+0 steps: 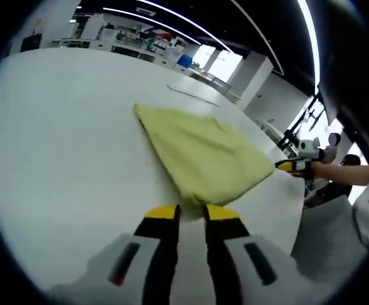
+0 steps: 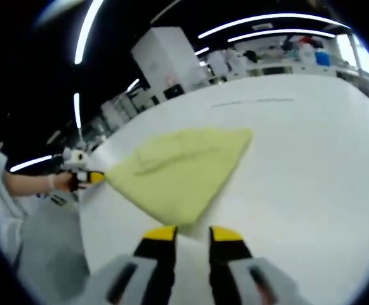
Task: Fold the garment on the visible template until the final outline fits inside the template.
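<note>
- A yellow-green garment (image 1: 203, 155) lies folded on a broad white counter (image 1: 63, 127), seen from the left gripper view as a flat, roughly four-sided shape with one corner pointing toward the far edge.
- The left gripper (image 1: 191, 213), yellow-tipped with black jaws, hangs just short of the garment's near corner; its jaws stand slightly apart with bare counter showing between them, and nothing is held.
- At the right of that view, the other gripper's yellow tip (image 1: 292, 166) sits at the garment's far right corner by the counter's edge, held by a person's hand (image 1: 324, 170); whether it touches the cloth cannot be told.
- In the right gripper view the same garment (image 2: 184, 168) lies ahead on the counter (image 2: 311, 165), its pointed near corner just above the right gripper (image 2: 192, 234).
- The right gripper's jaws are likewise parted, a gap of counter between the yellow tips, gripping nothing.
- At the left of this view, a hand (image 2: 60, 182) holds the other gripper (image 2: 94, 177) by the garment's left corner at the counter's edge.
- Faint thin lines (image 2: 254, 100) mark the counter beyond the garment.
- Behind, ceiling strip lights (image 2: 267, 28) run over shelves and cabinets (image 2: 168, 60).
</note>
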Demonstrator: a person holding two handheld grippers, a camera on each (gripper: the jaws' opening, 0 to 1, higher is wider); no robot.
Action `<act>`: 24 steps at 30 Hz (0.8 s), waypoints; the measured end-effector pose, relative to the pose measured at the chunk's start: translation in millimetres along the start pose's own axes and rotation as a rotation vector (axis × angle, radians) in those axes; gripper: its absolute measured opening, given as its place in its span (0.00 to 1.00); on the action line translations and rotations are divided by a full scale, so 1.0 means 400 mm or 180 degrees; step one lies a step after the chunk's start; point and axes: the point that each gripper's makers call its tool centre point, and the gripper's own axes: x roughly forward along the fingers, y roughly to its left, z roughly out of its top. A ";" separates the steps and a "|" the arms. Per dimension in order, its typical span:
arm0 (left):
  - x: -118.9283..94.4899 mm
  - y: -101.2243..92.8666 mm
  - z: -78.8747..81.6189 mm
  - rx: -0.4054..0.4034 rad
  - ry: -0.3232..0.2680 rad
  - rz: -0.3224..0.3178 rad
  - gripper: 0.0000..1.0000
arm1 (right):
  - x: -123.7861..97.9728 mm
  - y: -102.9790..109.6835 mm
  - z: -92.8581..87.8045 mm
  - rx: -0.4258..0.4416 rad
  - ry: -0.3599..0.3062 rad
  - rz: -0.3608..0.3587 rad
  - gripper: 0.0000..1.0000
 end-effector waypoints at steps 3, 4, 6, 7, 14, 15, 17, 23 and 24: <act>0.000 0.000 0.002 -0.0008 -0.0001 -0.0014 0.11 | 0.009 0.007 0.000 -0.0006 0.0007 0.0017 0.10; 0.003 -0.006 0.000 0.0002 -0.0003 -0.0012 0.11 | 0.010 0.007 -0.001 0.0004 0.0009 0.0021 0.10; 0.005 0.000 0.000 0.0008 -0.0005 -0.0018 0.10 | 0.011 0.015 -0.002 0.0019 0.0014 0.0042 0.08; 0.005 0.003 0.001 0.0015 0.0000 -0.0020 0.09 | 0.012 0.016 -0.001 0.0038 0.0013 0.0061 0.06; 0.005 0.002 0.000 0.0072 0.0003 -0.0036 0.00 | 0.012 0.023 0.001 0.0085 -0.0009 0.0117 0.00; 0.005 0.003 -0.001 0.0109 0.0011 -0.0015 0.00 | 0.012 0.026 0.001 0.0086 -0.0007 0.0123 0.00; 0.004 -0.004 -0.004 0.0155 0.0023 0.0008 0.00 | 0.009 0.026 0.004 0.0097 -0.0011 0.0135 0.00; -0.019 0.007 -0.001 0.0272 0.0025 0.0009 0.00 | -0.002 0.031 0.007 0.0111 -0.0005 0.0170 0.00; -0.022 -0.008 -0.001 0.0260 0.0025 0.0009 0.00 | -0.004 0.033 0.007 0.0105 0.0000 0.0182 0.00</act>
